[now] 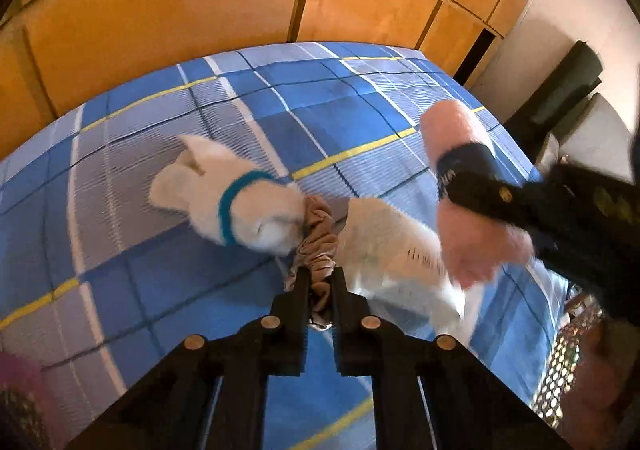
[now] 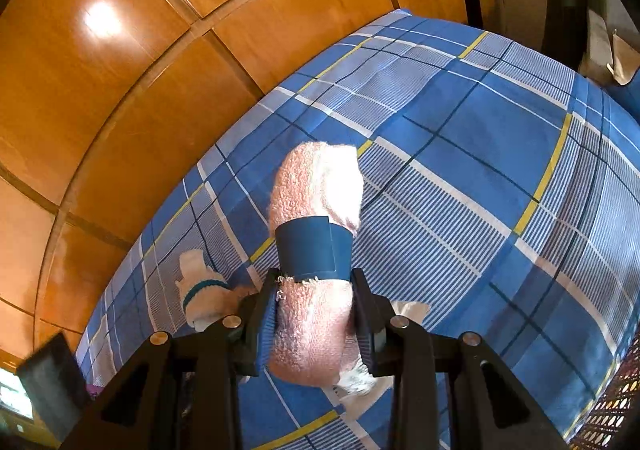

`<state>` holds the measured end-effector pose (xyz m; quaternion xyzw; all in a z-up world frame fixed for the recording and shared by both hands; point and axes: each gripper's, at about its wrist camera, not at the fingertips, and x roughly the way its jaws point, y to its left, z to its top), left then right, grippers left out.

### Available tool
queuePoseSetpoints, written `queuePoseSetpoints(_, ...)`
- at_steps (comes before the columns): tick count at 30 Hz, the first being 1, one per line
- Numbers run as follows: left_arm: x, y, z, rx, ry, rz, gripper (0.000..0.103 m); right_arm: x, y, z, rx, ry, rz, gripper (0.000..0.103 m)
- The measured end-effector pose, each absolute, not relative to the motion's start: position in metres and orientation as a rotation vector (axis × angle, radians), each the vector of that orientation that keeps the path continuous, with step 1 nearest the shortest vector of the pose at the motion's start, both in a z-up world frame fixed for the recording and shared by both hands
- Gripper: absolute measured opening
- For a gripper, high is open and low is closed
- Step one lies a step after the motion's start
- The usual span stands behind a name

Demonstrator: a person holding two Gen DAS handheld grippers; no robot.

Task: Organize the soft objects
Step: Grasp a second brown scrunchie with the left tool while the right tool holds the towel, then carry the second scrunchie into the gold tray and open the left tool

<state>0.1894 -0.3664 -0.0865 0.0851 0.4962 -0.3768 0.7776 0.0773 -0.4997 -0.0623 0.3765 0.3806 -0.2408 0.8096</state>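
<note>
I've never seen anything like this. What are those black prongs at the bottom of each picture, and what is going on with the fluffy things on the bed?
The prongs are two-finger grabbers that a person holds, one in each hand; there is no robot arm. Each picture comes from a small wide-angle camera on one grabber, looking along its fingers.

In the left-hand view, the left gripper has closed on a beige scrunched cloth lying on the blue checked bedsheet. Beside it lie a white plush toy with a teal collar and a white cloth.

In the right-hand view, the right gripper squeezes a rolled pink towel with a blue band around it, lifted off the sheet. A wooden wardrobe stands behind the bed.
</note>
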Motion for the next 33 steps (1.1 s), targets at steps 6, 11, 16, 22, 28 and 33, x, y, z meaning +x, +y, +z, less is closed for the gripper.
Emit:
queuePoseSetpoints(6,0.160,-0.323,-0.078,0.174,1.105,-0.816,0.009,0.080,-0.496,-0.061,0.790,0.814,-0.494,0.033)
queuePoseSetpoints(11,0.156,-0.307,-0.062,0.203,1.088,-0.783,0.009,0.091,-0.484,-0.064,0.738,0.862,-0.444,0.033)
queuePoseSetpoints(16,0.173,-0.307,-0.013,0.201,0.981,-0.744,0.009,0.101,-0.470,-0.064,0.674,0.887,-0.398,0.033)
queuePoseSetpoints(22,0.222,-0.282,0.046,0.162,0.877,-0.618,0.009,0.113,-0.450,-0.062,0.575,0.907,-0.319,0.033)
queuePoseSetpoints(28,0.270,-0.205,0.085,0.090,0.804,-0.416,0.009,0.129,-0.406,-0.057,0.409,0.929,-0.112,0.033)
queuePoseSetpoints(33,0.283,-0.110,0.089,0.036,0.792,-0.233,0.009,0.139,-0.365,-0.064,0.229,0.994,-0.007,0.033)
